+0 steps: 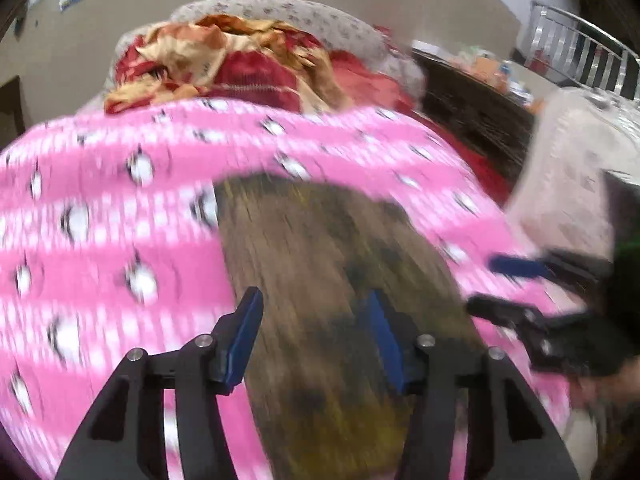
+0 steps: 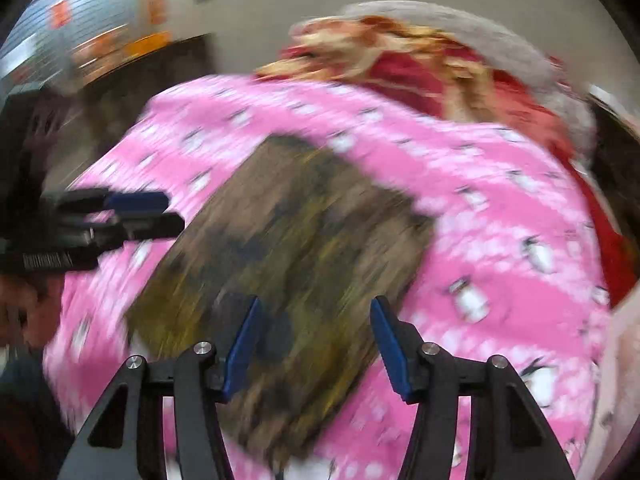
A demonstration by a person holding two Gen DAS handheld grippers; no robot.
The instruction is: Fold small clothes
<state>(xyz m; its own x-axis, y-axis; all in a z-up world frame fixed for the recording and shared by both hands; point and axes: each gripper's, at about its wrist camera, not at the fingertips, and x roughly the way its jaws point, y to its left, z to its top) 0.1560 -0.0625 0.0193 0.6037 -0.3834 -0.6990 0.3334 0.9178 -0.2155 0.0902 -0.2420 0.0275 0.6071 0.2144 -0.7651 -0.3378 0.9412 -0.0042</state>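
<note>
**Both grippers empty above the brown garment; risk of a mis-grab**

Left wrist view: The left gripper (image 1: 316, 332) hung over a brown mottled garment (image 1: 320, 248) that lay flat on a pink penguin-print blanket (image 1: 120, 208). The frame was heavily blurred. Risk, as a judgement: the garment's edges were hard to make out, so a closing pinch could catch the blanket along with it, or only one layer, and skew the fold. The blue-padded fingers (image 1: 244, 340) stood moderately apart, with nothing between them and no visible contact with cloth. The right gripper (image 1: 496, 284) showed near the blanket's right edge.

Right wrist view: The right gripper (image 2: 316, 340) sat above the garment's near edge (image 2: 280, 264). A red-and-gold crumpled cloth (image 2: 400, 52) lay at the blanket's far edge, well apart. Its fingers (image 2: 386, 344) were apart, holding nothing. The left gripper (image 2: 160, 216) was near the garment's left edge; its fingers looked nearly together from this side-on angle.
</note>
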